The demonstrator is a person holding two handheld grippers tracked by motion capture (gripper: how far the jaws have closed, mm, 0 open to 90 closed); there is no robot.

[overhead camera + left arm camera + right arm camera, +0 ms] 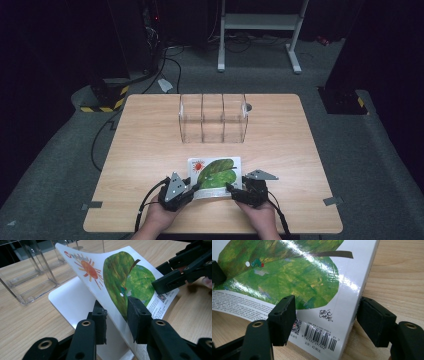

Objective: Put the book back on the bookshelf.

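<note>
**Cover lifted on the left, spine straddled on the right**

Left gripper (117, 320) first: its black fingers (140, 317) are clenched on the glossy cover of the thin white picture book with the green leaf and orange sun (120, 277), one finger under the cover, one on top, and that cover stands curled up off the white page beneath. Over to the right gripper (327, 320): its fingers (283, 318) are spread wide, released, one resting over the barcode corner, the other just off the book's spine edge on the bare wood. From above, the book (215, 175) lies at the near edge of the pale wooden worktop (150, 150), between the two hands. Well behind it, mid-worktop, stands a clear plastic rack with three compartments (213, 118). Dark grey carpet (60, 160) surrounds the worktop.
</note>
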